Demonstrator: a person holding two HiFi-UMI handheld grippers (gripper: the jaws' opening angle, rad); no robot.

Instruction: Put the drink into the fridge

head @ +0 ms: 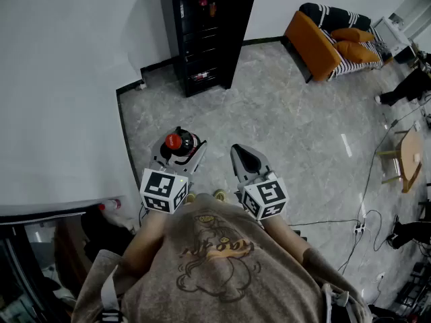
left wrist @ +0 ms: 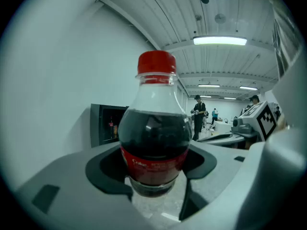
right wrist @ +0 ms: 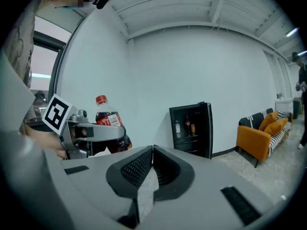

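A cola bottle [head: 177,142] with a red cap stands upright between the jaws of my left gripper [head: 180,149], which is shut on it above the floor. In the left gripper view the bottle [left wrist: 154,143] fills the middle, with the dark jaw recesses of that gripper [left wrist: 156,178] pressing on its lower body. My right gripper [head: 245,160] is just to the right at the same height, shut and empty, its jaws meeting [right wrist: 152,158]. The black glass-front fridge [head: 208,33] stands ahead against the white wall, with bottles showing on its shelves [right wrist: 191,127].
An orange sofa [head: 324,38] with striped cushions stands at the back right. At the right edge are a small wooden table [head: 411,157] and a person [head: 406,86]. Cables and a power strip [head: 357,228] lie on the grey tiled floor. A white wall runs along the left.
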